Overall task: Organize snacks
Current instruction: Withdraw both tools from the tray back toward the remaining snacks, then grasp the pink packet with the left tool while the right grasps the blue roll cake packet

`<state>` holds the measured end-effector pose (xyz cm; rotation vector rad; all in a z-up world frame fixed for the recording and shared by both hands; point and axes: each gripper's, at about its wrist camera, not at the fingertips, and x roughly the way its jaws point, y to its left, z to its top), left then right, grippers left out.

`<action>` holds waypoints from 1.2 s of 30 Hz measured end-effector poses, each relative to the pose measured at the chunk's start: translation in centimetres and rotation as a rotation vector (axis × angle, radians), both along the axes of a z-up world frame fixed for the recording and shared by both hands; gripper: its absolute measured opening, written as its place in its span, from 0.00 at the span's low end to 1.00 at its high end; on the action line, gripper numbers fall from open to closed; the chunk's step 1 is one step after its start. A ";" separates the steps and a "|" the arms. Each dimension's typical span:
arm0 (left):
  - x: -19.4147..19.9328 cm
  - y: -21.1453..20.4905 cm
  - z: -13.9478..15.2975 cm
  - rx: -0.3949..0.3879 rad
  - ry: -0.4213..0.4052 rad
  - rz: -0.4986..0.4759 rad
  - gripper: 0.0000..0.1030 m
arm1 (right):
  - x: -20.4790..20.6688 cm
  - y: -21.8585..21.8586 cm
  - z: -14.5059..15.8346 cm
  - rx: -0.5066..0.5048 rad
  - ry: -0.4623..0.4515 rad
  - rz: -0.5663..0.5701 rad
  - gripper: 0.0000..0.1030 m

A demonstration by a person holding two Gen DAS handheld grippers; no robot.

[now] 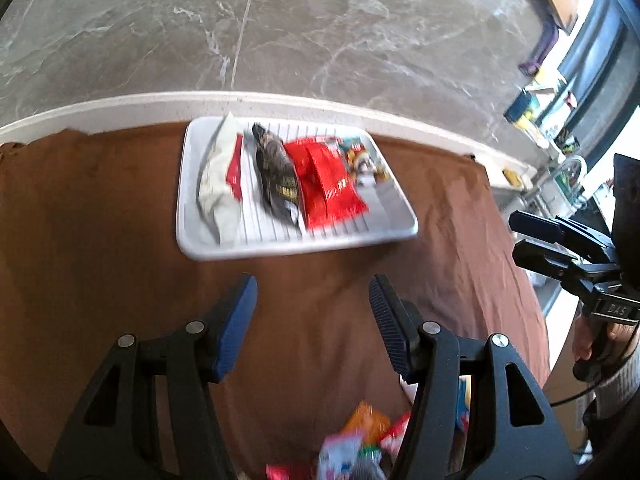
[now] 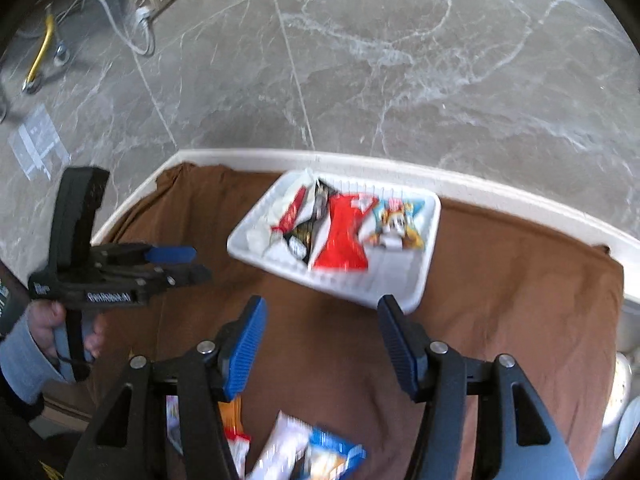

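A white ribbed tray (image 1: 394, 229) (image 2: 400, 292) sits on the brown cloth at the table's far side. In it lie a white-and-red pack (image 1: 220, 178) (image 2: 290, 210), a black pack (image 1: 276, 172) (image 2: 310, 226), a red pack (image 1: 326, 184) (image 2: 342, 236) and a colourful cartoon pack (image 1: 362, 158) (image 2: 398, 224). My left gripper (image 1: 312, 292) is open and empty, held above the cloth short of the tray; it also shows in the right wrist view (image 2: 196, 264). My right gripper (image 2: 320, 312) is open and empty near the tray's front edge; it also shows in the left wrist view (image 1: 520, 236). Loose snack packs (image 1: 360, 440) (image 2: 304, 448) lie on the cloth near me.
The brown cloth (image 1: 100, 220) (image 2: 500, 300) covers a white-edged table (image 1: 160, 102) (image 2: 520, 196). Grey marble floor lies beyond. Cables and a cart leg (image 2: 40, 60) stand at far left; cluttered shelves (image 1: 552, 120) at far right.
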<state>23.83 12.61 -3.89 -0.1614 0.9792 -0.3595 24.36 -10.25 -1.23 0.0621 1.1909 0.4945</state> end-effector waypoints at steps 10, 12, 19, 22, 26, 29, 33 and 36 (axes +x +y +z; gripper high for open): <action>-9.0 -0.4 -2.7 0.083 0.091 -0.080 0.55 | -8.8 -0.5 -3.7 -0.056 0.158 -0.003 0.59; -10.1 -0.5 -3.3 0.100 0.108 -0.096 0.55 | -10.2 -0.3 -4.5 -0.058 0.190 -0.001 0.59; -13.7 -1.8 -5.8 0.181 0.152 -0.162 0.55 | -12.8 -0.4 -6.2 -0.097 0.241 -0.018 0.59; -14.3 -2.0 -6.5 0.204 0.168 -0.174 0.55 | -13.5 -0.7 -6.7 -0.093 0.256 -0.029 0.59; -15.0 -2.3 -7.2 0.230 0.177 -0.193 0.55 | -13.8 -1.3 -7.1 -0.073 0.279 -0.056 0.59; -15.0 -2.4 -7.6 0.241 0.174 -0.189 0.55 | -14.0 -1.6 -7.4 -0.065 0.291 -0.070 0.59; -15.0 -2.4 -7.9 0.242 0.165 -0.192 0.54 | -14.3 -1.4 -7.7 -0.066 0.298 -0.072 0.55; -14.7 -2.4 -8.3 0.253 0.161 -0.193 0.49 | -14.5 -1.2 -8.1 -0.068 0.311 -0.066 0.43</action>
